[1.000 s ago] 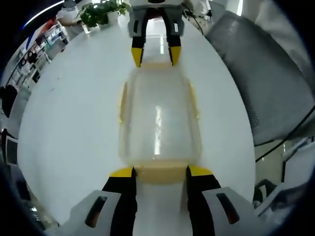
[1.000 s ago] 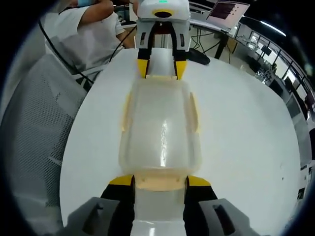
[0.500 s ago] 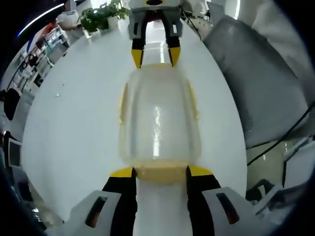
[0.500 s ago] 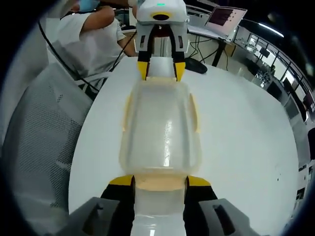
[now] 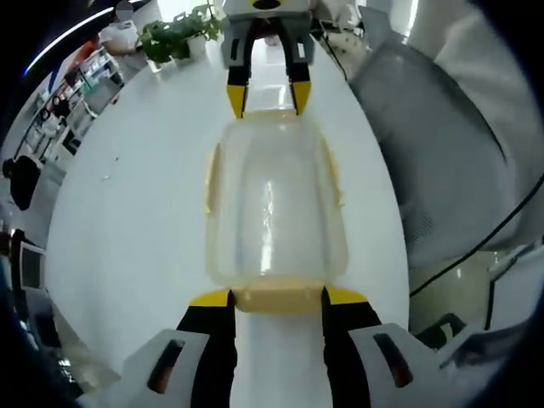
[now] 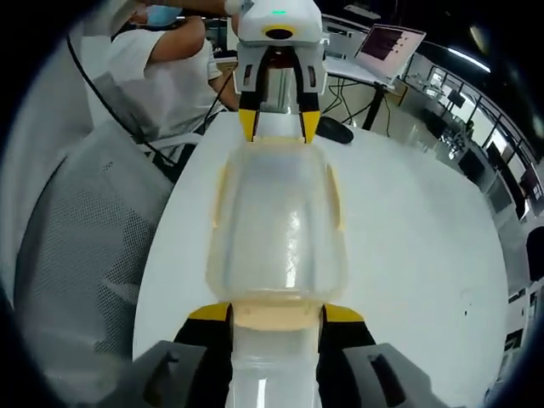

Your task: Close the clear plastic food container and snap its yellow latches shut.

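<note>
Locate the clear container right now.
The clear container sits lengthwise between the two grippers over the white table: left gripper at its near yellow end latch, right gripper at the far end.

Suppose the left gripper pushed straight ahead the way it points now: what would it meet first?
The left gripper already sits at the near yellow latch of the container, so it would press that latch first. Whether its jaws touch it now is unclear. Beyond the container waits the right gripper.

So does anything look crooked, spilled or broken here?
Nothing stands out. The clear container sits straight on the white table, lid on, with a hand-held gripper at each end: left, right. No spill or damage shows.
</note>
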